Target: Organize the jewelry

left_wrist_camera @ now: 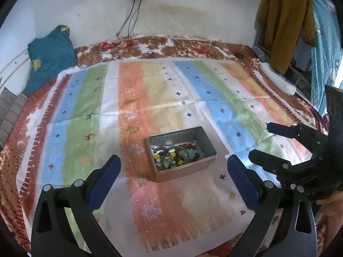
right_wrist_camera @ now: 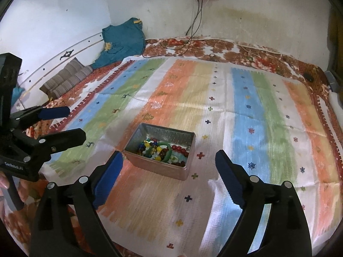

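A small metal tin (left_wrist_camera: 203, 138) sits on the striped mat, holding a heap of coloured bead jewelry (left_wrist_camera: 175, 155) and a green bangle (left_wrist_camera: 182, 150). My left gripper (left_wrist_camera: 173, 165) is open and empty, hovering just in front of the tin. The right gripper (left_wrist_camera: 261, 143) shows at the right edge of the left wrist view, open. In the right wrist view the tin (right_wrist_camera: 171, 136) with beads (right_wrist_camera: 163, 151) lies ahead of my open, empty right gripper (right_wrist_camera: 169, 160). The left gripper (right_wrist_camera: 70, 124) appears at the left, open.
A striped multicolour mat (left_wrist_camera: 171, 98) covers a floral bedspread (left_wrist_camera: 150, 47). A teal cloth (left_wrist_camera: 49, 57) and striped pillows (right_wrist_camera: 66, 79) lie at the back left. Cables (left_wrist_camera: 130, 17) hang down the wall. Clothes (left_wrist_camera: 287, 25) hang at the right.
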The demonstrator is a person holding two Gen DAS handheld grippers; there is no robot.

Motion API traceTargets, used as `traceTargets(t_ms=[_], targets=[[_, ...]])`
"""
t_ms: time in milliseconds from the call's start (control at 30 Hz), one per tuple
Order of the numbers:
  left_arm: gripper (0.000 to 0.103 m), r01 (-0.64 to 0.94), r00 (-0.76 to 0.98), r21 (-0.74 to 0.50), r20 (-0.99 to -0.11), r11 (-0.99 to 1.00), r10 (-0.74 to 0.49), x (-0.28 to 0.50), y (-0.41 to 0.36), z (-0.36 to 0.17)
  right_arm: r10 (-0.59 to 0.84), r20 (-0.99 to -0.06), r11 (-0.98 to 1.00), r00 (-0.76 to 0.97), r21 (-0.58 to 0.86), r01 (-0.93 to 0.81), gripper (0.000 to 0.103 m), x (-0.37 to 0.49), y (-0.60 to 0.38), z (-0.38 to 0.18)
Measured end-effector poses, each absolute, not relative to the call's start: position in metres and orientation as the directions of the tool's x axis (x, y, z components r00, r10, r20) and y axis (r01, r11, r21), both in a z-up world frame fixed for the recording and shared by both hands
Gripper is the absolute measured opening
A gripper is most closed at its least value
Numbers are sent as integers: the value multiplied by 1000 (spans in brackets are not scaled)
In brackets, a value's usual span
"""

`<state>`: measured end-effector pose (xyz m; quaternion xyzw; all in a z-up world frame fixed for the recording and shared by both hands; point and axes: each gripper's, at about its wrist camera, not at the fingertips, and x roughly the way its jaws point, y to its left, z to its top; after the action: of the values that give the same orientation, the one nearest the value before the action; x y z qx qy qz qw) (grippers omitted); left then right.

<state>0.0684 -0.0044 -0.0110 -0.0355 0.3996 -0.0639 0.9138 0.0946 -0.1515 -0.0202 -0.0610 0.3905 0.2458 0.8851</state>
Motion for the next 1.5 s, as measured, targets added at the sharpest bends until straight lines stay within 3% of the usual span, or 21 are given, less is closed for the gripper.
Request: traceTargets(t_ms=[100,467,767,1500], targets=[[97,85,684,-104,-717,991,-134,61,-4,-11,400,-713,866,575,90,-491,94,90,-153,-19],[97,89,727,-87,-675,992,-125,34,-9,-9,422,-680,866,599,108,-488,96,72,-165,-16],[97,73,750,-15,-659,997,-65,24,-14,-7,410,-663,875,626,92,-476,97,61,-170,-16],[97,43,773,-32,-632,999,-53,20,-14,3,420,-610,876,672,78,-477,97,43,-176,-10]])
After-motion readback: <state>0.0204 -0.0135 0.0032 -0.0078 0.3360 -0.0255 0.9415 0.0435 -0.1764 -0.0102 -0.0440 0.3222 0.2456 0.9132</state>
